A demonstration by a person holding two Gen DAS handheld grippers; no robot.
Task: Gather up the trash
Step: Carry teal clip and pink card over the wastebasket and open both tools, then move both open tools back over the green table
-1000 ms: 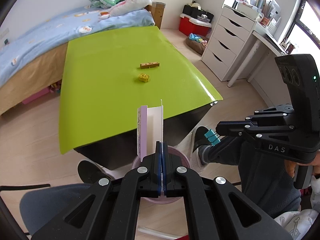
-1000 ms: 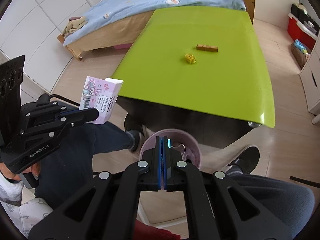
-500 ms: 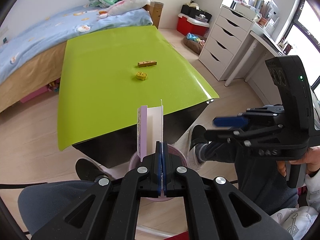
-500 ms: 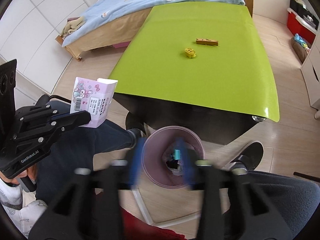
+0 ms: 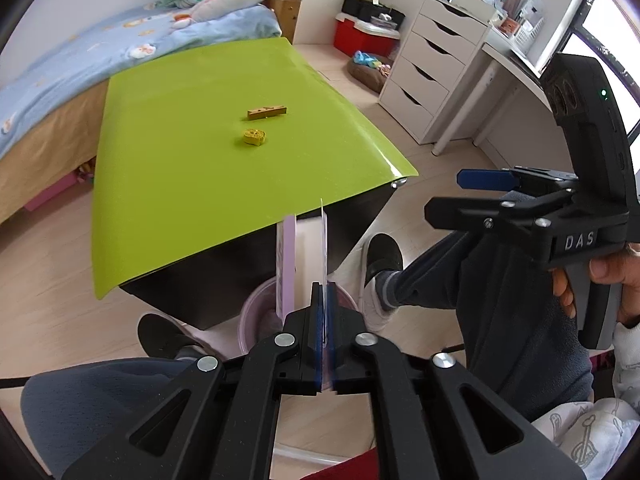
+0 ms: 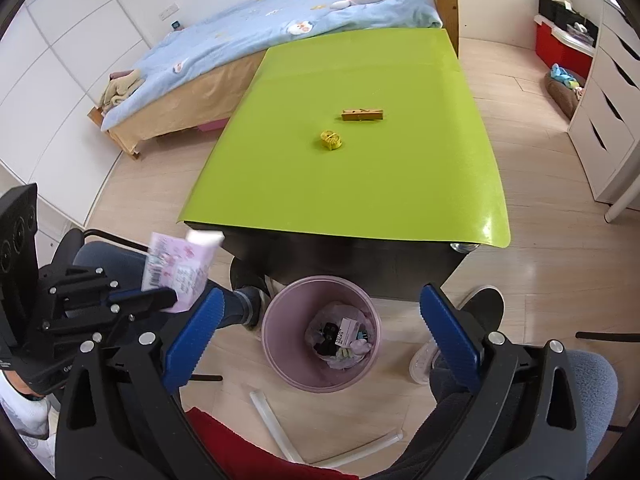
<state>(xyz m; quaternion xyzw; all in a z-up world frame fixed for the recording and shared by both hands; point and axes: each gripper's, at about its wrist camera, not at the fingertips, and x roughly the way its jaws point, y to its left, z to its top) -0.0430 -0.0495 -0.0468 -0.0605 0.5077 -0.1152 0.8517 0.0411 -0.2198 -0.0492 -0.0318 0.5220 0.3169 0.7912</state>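
A pale pink and white cardboard carton [image 5: 303, 258] is pinched by its flap between the nearly closed blue-padded jaws of the left gripper [image 5: 323, 320], above a round pink plastic waste bin [image 5: 256, 312] on the floor. Beyond it, a brown wooden clothespin [image 5: 267, 111] and a small yellow crumpled item [image 5: 255, 136] are seen lying near each other on the lime-green tabletop [image 5: 180, 168]. The right gripper [image 5: 460, 196], held in a hand [image 5: 608, 276], is seen at the right with its jaws spread.

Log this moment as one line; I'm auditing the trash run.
left gripper: shut on pink carton | right gripper: jaws just opened, empty, above pink bin | table: clothespin, yellow bit left
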